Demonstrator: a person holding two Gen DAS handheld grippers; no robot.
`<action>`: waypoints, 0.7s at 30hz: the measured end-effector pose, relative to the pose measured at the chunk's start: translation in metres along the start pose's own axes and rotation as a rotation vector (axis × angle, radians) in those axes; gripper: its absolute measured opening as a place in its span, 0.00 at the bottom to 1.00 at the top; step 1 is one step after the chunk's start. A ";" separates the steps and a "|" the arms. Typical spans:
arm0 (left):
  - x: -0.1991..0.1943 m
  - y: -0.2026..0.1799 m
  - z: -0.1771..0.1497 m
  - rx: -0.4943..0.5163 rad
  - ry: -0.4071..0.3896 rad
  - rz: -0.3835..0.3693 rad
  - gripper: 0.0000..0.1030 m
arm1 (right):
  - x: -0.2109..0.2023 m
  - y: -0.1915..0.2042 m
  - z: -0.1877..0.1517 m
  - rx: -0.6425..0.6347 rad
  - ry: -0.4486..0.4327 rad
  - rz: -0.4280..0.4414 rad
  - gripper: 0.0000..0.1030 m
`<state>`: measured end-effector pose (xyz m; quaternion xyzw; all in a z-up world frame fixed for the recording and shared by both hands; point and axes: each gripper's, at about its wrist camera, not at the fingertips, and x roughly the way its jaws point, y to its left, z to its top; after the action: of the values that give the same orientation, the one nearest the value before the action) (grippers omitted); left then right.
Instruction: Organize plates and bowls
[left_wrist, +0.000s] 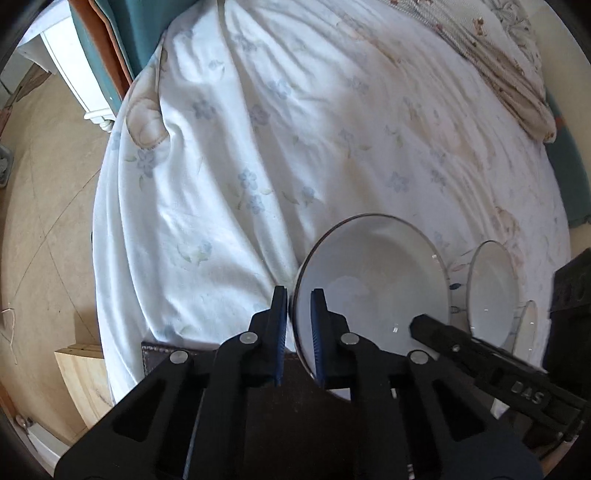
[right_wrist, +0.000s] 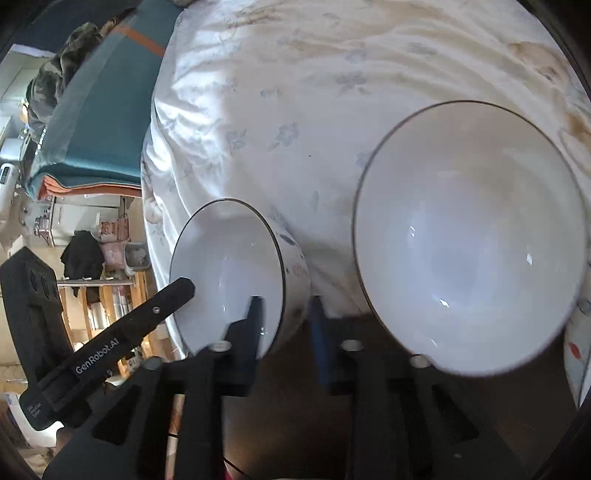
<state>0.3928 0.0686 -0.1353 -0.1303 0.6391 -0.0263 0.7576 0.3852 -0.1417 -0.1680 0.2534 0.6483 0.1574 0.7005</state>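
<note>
Left gripper (left_wrist: 298, 314) clamped narrow on near rim of large bowl (left_wrist: 373, 273), tilted over flowered sheet (left_wrist: 258, 147). Right gripper (right_wrist: 286, 317) pinching wall of small bowl (right_wrist: 236, 273), one finger inside, one outside, just left of large bowl (right_wrist: 469, 236). Both bowls white, dark-rimmed, above sheet's near edge.

Glossy white ceramic bowls (right_wrist: 469, 236) sit on a wrinkled, matt cotton bedsheet (left_wrist: 295, 129).
</note>
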 end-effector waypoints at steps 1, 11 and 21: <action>0.003 0.000 0.000 0.003 0.006 0.003 0.07 | 0.001 0.003 0.001 -0.010 -0.004 -0.010 0.20; 0.007 -0.008 -0.007 0.068 -0.027 0.044 0.07 | 0.013 0.018 0.003 -0.105 0.009 -0.177 0.15; -0.035 -0.022 -0.032 0.114 -0.056 0.030 0.06 | -0.019 0.022 -0.018 -0.156 -0.058 -0.150 0.12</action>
<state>0.3581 0.0490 -0.1009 -0.0780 0.6171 -0.0474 0.7816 0.3676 -0.1312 -0.1401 0.1533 0.6306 0.1473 0.7464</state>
